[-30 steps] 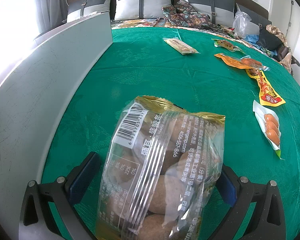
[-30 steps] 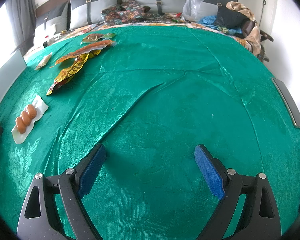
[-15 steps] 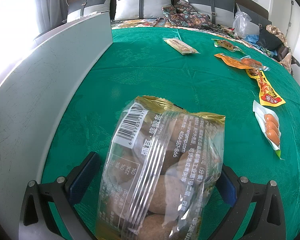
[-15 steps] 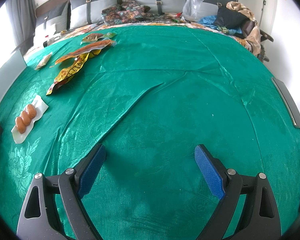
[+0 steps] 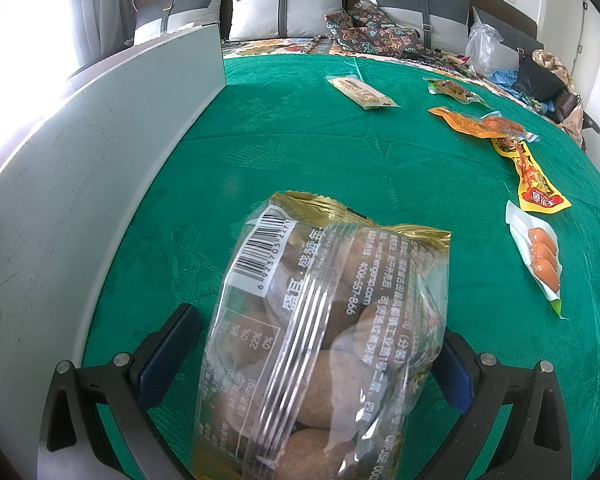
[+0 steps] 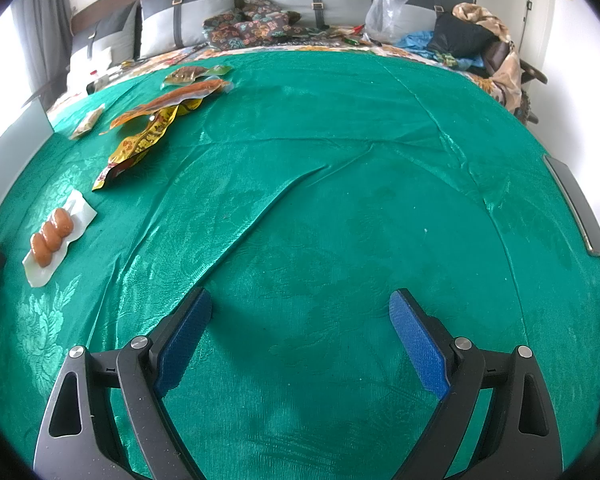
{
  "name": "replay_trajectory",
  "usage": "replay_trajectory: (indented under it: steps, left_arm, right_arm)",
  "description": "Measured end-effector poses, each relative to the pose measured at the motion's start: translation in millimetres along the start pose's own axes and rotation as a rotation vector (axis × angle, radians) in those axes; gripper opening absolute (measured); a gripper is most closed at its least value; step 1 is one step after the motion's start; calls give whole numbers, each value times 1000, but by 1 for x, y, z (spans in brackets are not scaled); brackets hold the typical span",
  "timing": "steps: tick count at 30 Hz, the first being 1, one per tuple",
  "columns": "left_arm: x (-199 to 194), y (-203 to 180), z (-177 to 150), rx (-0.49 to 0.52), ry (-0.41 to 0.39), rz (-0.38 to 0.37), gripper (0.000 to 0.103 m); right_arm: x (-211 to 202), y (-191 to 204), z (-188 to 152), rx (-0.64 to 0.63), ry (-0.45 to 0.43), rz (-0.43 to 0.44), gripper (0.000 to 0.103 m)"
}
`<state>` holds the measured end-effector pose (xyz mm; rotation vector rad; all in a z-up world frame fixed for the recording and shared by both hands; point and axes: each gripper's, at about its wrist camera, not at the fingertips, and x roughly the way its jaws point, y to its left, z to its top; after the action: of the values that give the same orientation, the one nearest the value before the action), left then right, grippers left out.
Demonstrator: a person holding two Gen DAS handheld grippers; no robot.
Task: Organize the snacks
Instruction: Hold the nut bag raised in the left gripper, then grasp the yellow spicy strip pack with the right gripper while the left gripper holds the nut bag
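The left gripper [image 5: 316,344], fingers wide, brackets a clear gold-edged bag of brown round snacks [image 5: 320,332] on the green cloth [image 5: 300,152], other packets lying around two o'clock, while the right gripper [image 6: 300,332] gapes, holding nothing.

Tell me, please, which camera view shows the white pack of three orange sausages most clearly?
The right wrist view: the sausage pack lies unobstructed, all three sausages distinct. The left wrist view shows the same pack near its right edge, more stretched by the lens.
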<state>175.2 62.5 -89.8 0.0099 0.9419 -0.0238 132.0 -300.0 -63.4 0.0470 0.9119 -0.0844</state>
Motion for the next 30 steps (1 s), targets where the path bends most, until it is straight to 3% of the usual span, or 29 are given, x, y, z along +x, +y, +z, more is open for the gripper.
replay_trajectory:
  steps: [12,14,17,19,22,25,30]
  left_arm:
    - [0,0,0,0,0,0,103]
    - [0,0,0,0,0,0,103]
    - [0,0,0,0,0,0,103]
    - [0,0,0,-1,0,0,103]
    - [0,0,0,0,1,0,103]
    - [0,0,0,-1,1,0,103]
    - [0,0,0,-1,1,0,103]
  right_arm:
    - [0,0,0,-3,2,-2,93]
    - [3,2,5,-4,40,5,93]
    - [8,4,27,37,118,75,91]
    - [6,10,47,78,112,118,91]
    - [6,43,87,69,95,177,91]
    - [26,92,122,24,136,233,91]
    - [89,141,144,-19,250,114,91]
